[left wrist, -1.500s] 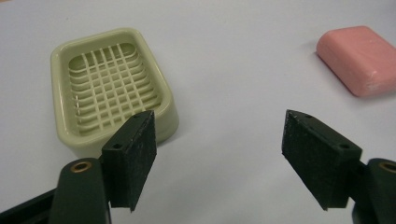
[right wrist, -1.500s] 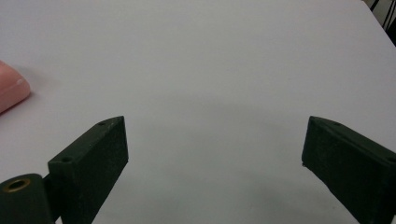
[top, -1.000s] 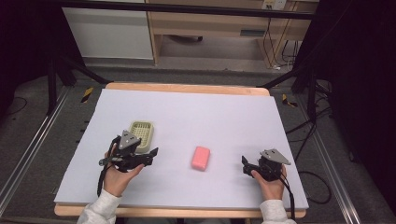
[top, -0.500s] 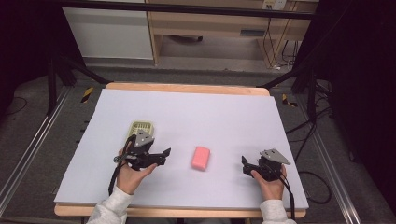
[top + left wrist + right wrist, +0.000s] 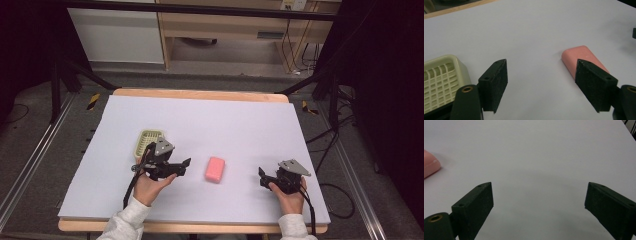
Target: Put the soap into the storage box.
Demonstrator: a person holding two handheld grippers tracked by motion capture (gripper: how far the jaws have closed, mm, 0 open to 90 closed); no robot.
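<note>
Two grippers held low over the bench's near half, both spread wide and empty.

Broad bare room is left toward the far edge of the bench (image 5: 210, 115). No writing can be read. The pink block (image 5: 215, 169) lies between the left gripper (image 5: 186, 164) and right gripper (image 5: 261, 176), untouched; the pale slotted tray (image 5: 148, 140) sits just beside the left gripper.

Bright, even light on the table (image 5: 250, 120); surroundings dark; shadows faint.
</note>
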